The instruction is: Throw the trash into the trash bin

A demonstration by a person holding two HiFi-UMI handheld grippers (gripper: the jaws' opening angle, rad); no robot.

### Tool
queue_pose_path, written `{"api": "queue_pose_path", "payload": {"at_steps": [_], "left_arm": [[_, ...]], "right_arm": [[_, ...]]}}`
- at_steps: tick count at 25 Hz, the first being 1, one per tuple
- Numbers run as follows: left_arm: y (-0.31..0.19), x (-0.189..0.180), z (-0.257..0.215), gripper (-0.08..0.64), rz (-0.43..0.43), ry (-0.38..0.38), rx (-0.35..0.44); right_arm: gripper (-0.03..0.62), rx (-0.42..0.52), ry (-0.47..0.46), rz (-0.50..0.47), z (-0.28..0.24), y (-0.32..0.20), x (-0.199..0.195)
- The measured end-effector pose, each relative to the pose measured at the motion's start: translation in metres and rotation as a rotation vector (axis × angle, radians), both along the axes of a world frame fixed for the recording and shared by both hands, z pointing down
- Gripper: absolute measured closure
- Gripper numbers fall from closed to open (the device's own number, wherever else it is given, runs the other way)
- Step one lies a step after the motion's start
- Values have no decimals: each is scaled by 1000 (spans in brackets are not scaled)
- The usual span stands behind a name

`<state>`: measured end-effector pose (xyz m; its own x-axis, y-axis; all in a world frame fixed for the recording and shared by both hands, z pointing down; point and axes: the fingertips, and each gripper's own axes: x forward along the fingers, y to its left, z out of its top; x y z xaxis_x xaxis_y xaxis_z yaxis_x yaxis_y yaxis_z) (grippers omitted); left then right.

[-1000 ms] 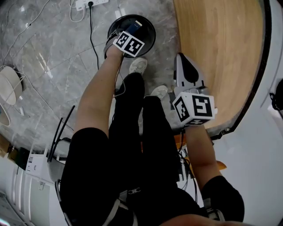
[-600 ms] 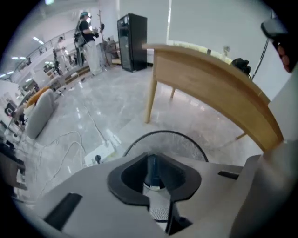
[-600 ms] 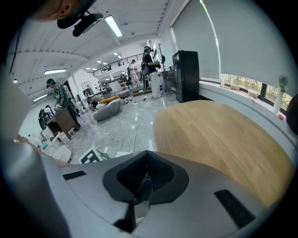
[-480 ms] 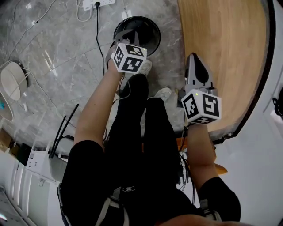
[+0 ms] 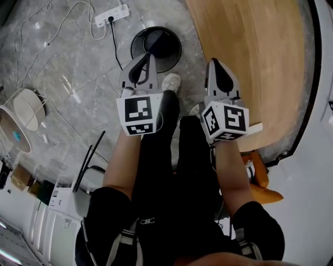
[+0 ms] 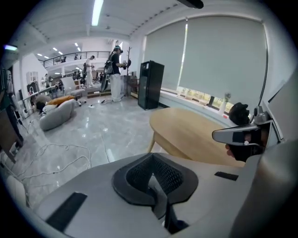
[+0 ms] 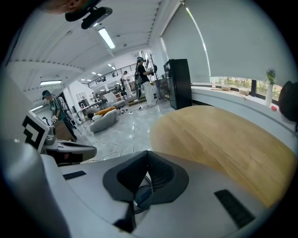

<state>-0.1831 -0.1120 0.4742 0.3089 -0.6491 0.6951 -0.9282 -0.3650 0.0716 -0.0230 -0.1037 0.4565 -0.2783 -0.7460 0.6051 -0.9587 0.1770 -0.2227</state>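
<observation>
On the grey stone floor (image 5: pixel 62 67), the black round trash bin (image 5: pixel 167 37) stands just ahead of the person's pale shoe (image 5: pixel 170 82), with the wooden table (image 5: pixel 250 62) close on its right and a white power strip (image 5: pixel 112 14) a little way off to its left. A second ago the left gripper (image 5: pixel 151 55) was down at the bin's mouth. Now it has come well up from there and is held in front of the person's legs, level with the right gripper (image 5: pixel 215 62). Its tips only overlap the bin's near rim as seen from above. Its jaws are pressed together with nothing between them. The right gripper has hardly shifted. It hovers to the right of the bin, over the table's near edge, its jaws also closed and, as far as I can make out, empty. Something bluish showed at the bin's mouth beside the left gripper a second ago. The bin's inside is now mostly dark with one duller patch, and I cannot tell whether that is the trash. The left gripper's tips cover part of the bin's near rim, and neither gripper view takes the bin in at all; both look out over the table and the room beyond. A black cable runs from the power strip toward the bin and is lost behind the left gripper.
</observation>
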Motion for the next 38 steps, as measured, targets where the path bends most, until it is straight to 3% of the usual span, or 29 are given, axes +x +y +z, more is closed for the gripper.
{"api": "queue_pose_path", "payload": {"at_steps": [7, 14, 20, 25, 34, 35, 37, 38], "left_arm": [[-8, 49, -32, 545, 114, 10, 34], [33, 162, -69, 545, 331, 34, 25], [102, 287, -84, 545, 598, 54, 26], [169, 374, -88, 545, 708, 86, -15], [282, 453, -60, 541, 881, 10, -75], [294, 460, -55, 516, 903, 5, -92], [314, 469, -41, 359, 943, -12, -123], [322, 472, -34, 340, 955, -26, -134]], "right_arm": [[580, 33, 11, 100, -31, 20, 47], [580, 65, 27, 317, -82, 87, 142], [580, 72, 52, 571, -106, 188, 234], [580, 50, 42, 736, -104, 281, 299], [580, 23, 18, 892, -80, 401, 365], [580, 23, 13, 903, -78, 410, 371], [581, 23, 3, 923, -74, 423, 380], [581, 23, -4, 930, -71, 429, 384]]}}
